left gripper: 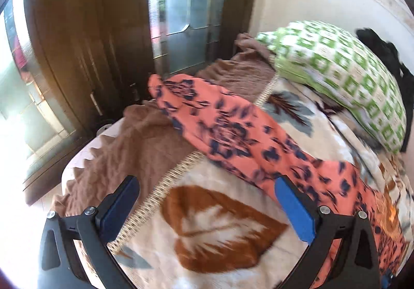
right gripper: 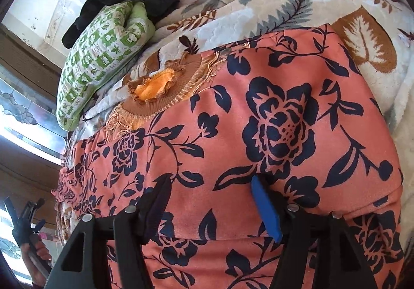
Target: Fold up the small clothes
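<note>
Left hand-held gripper (left gripper: pixel 207 201): jaws spread wide, nothing between them, positioned above the leaf-patterned blanket (left gripper: pixel 227 232) on the bed. A brown blanket (left gripper: pixel 124 149) lies along the bed edge to the left. The orange floral garment (left gripper: pixel 233 133) stretches diagonally across the bed, with one end over the brown blanket. A green-and-white pillow (left gripper: pixel 344 76) sits at upper right.

Right hand-held gripper (right gripper: pixel 209 190): jaws apart, pads (right gripper: pixel 266 208) not pinching fabric, directly over the floral garment, which lies spread flat. An orange frilled piece (right gripper: pixel 155 89) lies at its upper left edge.
</note>
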`<state>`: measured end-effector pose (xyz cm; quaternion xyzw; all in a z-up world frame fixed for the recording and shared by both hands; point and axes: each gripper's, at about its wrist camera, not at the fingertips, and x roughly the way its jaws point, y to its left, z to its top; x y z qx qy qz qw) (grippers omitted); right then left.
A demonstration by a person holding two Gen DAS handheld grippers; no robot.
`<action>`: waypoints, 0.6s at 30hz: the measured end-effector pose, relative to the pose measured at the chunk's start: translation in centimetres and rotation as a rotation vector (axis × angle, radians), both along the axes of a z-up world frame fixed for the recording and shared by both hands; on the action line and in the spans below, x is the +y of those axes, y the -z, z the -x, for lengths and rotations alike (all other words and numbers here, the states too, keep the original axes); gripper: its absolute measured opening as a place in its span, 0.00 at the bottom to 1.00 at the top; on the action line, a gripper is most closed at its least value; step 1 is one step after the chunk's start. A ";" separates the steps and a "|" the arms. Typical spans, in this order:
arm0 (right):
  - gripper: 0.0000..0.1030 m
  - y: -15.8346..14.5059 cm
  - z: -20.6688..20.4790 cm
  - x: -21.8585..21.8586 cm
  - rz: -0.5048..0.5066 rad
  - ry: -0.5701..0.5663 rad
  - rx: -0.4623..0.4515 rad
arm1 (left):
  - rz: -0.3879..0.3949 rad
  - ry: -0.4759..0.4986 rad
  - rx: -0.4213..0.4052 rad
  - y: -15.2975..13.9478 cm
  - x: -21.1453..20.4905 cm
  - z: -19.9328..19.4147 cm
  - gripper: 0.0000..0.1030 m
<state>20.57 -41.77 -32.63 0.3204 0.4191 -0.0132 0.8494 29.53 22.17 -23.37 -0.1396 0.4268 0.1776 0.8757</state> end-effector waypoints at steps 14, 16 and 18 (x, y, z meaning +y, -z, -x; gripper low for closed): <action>0.71 -0.1 -0.3 0.3 0.012 -0.007 -0.001 | 0.477 -0.105 -0.024 5.1 7.6 -5.9 0.81; 0.71 -0.1 -0.4 0.5 0.022 -0.012 -0.001 | 0.498 -0.125 -0.015 6.0 7.9 -6.4 0.70; 0.72 -0.1 -0.4 0.4 0.019 -0.013 -0.002 | 0.489 -0.147 -0.032 6.3 8.4 -6.9 0.60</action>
